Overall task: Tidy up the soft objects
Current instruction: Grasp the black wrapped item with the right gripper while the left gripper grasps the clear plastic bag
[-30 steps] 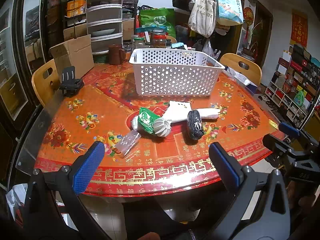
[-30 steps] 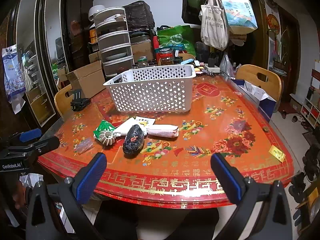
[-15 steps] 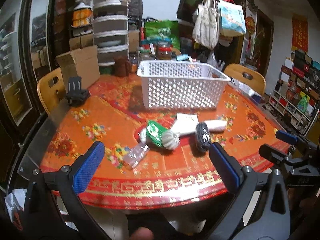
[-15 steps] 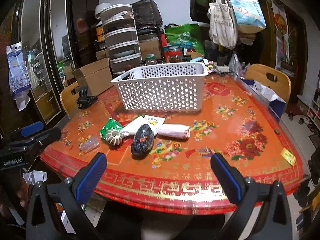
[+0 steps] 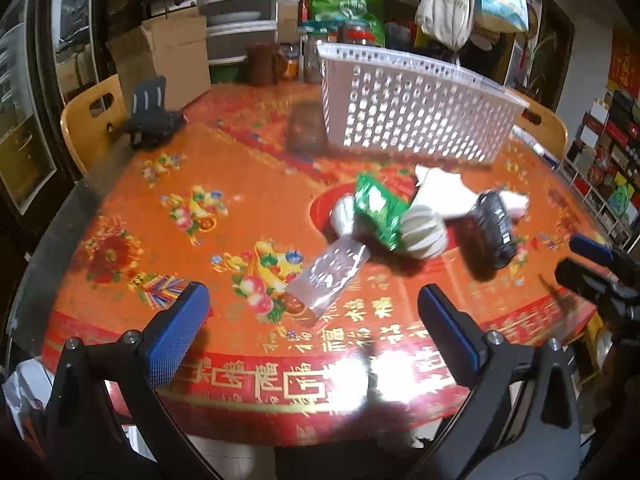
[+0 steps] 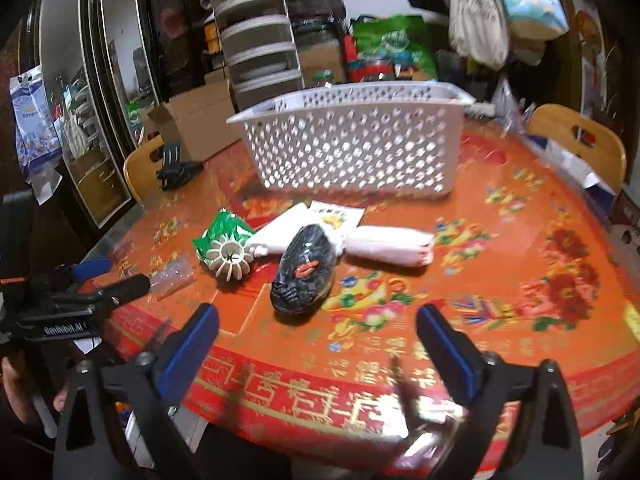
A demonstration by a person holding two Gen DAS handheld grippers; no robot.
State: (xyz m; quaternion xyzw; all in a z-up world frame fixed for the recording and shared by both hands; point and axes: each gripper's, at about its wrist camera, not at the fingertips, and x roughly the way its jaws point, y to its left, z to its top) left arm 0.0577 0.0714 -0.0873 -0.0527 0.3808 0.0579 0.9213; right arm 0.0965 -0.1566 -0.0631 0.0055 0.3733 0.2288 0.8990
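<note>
left gripper (image 5: pixel 312 328): held wide apart, empty | right gripper (image 6: pixel 318 344): spread, empty | black pouch (image 6: pixel 303 269): near white basket (image 6: pixel 352 144)

On the round red lacquered table (image 6: pixel 520 264), the soft packets lie before the white perforated plastic basket (image 6: pixel 352 148).

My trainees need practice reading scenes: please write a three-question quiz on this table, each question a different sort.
1. True or false: the white basket already holds the green packet.
2. Which lies nearest the left tongs: A) clear bag, B) black pouch, C) pink roll?
3. Fill in: both the left and right tongs are ____.

Key: 1 false; 2 A; 3 open.
</note>
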